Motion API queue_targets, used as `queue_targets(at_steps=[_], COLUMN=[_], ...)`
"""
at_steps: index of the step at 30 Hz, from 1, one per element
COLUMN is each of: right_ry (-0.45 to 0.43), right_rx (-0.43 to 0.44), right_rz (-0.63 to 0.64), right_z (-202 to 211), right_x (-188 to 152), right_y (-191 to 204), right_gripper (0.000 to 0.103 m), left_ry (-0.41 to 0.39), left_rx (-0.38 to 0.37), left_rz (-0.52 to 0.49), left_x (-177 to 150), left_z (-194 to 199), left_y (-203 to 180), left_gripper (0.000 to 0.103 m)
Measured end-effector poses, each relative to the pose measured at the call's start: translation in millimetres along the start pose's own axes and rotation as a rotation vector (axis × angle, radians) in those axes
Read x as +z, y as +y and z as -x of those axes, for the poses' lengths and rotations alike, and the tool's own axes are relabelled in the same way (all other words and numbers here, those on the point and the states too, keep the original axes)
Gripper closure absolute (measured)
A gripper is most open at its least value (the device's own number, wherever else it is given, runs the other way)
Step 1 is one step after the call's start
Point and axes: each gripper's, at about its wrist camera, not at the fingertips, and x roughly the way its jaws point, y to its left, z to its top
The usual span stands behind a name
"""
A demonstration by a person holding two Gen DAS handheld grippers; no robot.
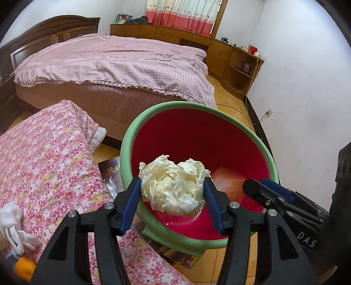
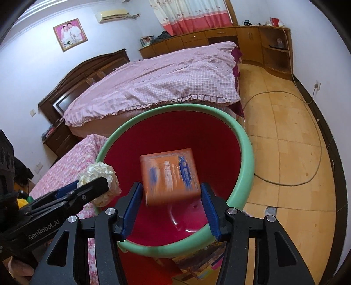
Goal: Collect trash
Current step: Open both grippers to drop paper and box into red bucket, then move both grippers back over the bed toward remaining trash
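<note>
Left gripper over the red bucket, jaws spread around the paper wad; contact unclear. Right gripper spread, orange box blurred between pads, above the bucket's middle.

- Bed with pink checked cover, wooden headboard against the wall.
- Floral quilt near the bed's foot.
- Wooden cabinets along the far wall, under the curtain.
- Cable looped on the floor.
- Framed photo.
</note>
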Motion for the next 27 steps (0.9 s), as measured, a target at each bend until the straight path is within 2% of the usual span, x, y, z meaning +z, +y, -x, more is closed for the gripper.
queue_targets(at_steps=[6,13,21,23,27], right_ry=[-0.008,-0.034,-0.054,-0.055,-0.052], right_rx=[-0.005,-0.009,0.006,0.01,0.026], right_rz=[-0.013,-0.034,-0.036,-0.037,-0.037], right_z=[5.7,18.6,36.4,40.6,48.9], right_x=[-0.2,-2.4,-9.2,-12.4,-20.9], right_y=[-1.8,-4.2,3.4,6.0,13.7], right_gripper=[0.047,0.047,0.046,0.04,0.038], left_ry=[-0.024,-0.051,-0.067,-0.068,-0.068], left_rx=[-0.014,-0.017,0.005,0.015,0.031], left_rz=[0.008,0.003,0.016,0.023,0.037], left_x=[3.6,8.0,-2.0,-6.7,-14.9], left_z=[5.6,23.6,53.1,61.8,77.3], left_y=[4.3,2.2,4.7,6.4,12.3], left_gripper=[0.039,0.039,0.039,0.039,0.039])
